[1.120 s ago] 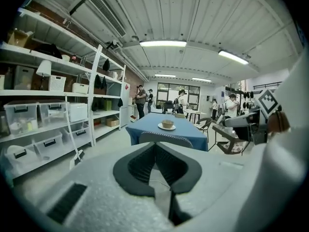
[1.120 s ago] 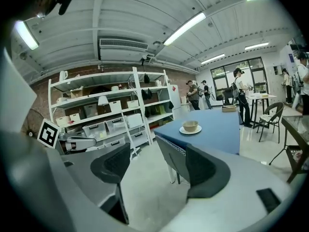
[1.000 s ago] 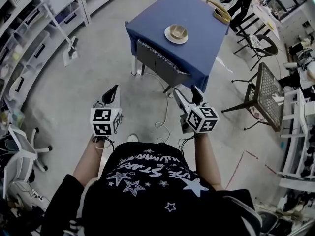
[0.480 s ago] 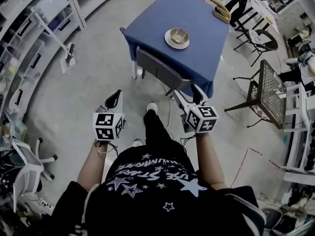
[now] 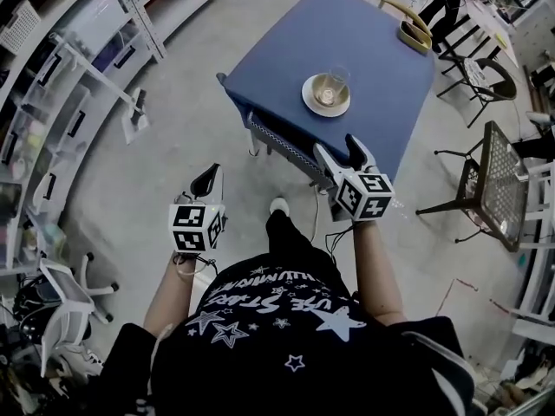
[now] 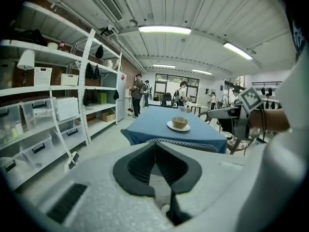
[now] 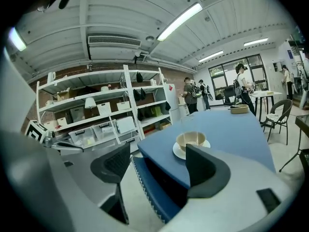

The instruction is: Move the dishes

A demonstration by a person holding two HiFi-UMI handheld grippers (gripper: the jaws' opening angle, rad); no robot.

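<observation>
A beige bowl (image 5: 328, 88) stands on a white plate (image 5: 312, 100) in the middle of a blue-clothed table (image 5: 286, 50). Nothing holds them. My right gripper (image 5: 340, 152) is open and empty, its tips just short of the table's near edge, below the plate. In the right gripper view the bowl (image 7: 190, 139) and plate (image 7: 177, 151) show between the spread jaws of this gripper (image 7: 161, 164). My left gripper (image 5: 208, 180) hangs over the floor, left of the table, shut on nothing. In its own view the left gripper (image 6: 154, 144) faces the bowl (image 6: 179, 122) from a distance.
A chair (image 5: 279, 139) is pushed in at the table's near side. A tan basket (image 5: 414, 33) sits at the table's far corner. Shelving (image 5: 61, 94) lines the left wall, with a mop (image 5: 130, 102) leaning on it. A mesh chair (image 5: 490, 180) stands right. People (image 6: 138, 93) stand far behind.
The person has stepped toward the table, which now sits closer and larger. The right gripper has come up to the table's near edge. Neither gripper changed its opening.
</observation>
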